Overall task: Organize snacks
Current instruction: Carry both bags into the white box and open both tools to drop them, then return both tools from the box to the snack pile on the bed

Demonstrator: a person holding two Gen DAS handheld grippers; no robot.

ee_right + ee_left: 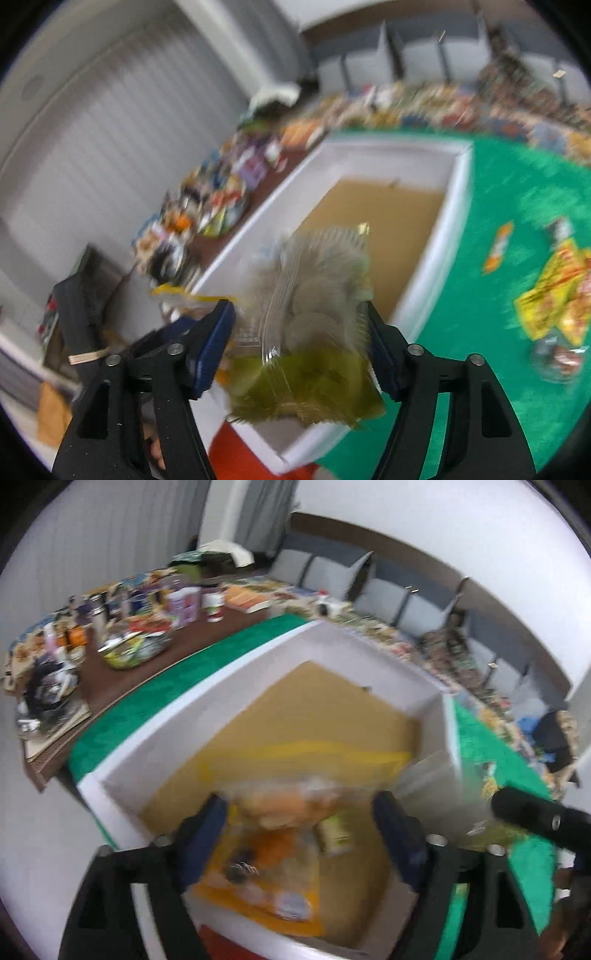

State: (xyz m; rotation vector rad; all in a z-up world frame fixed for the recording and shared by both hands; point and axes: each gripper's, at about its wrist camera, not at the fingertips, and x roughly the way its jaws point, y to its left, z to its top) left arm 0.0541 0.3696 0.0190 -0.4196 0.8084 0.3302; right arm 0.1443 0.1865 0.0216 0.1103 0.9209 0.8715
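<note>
Two snack packets are over the white box (207,716), where I want them gathered: my left gripper (299,812) stands apart, its yellow packet (266,864) loose in the box below; my right gripper (299,325) brackets a clear packet (306,295), blur hiding any contact.

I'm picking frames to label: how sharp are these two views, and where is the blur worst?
Left wrist view: fisheye-bent, the packet between the fingers smeared, the white box rim fairly crisp. Right wrist view: blurred throughout, worst on the clear bag and the yellow snacks on the green mat.
</note>
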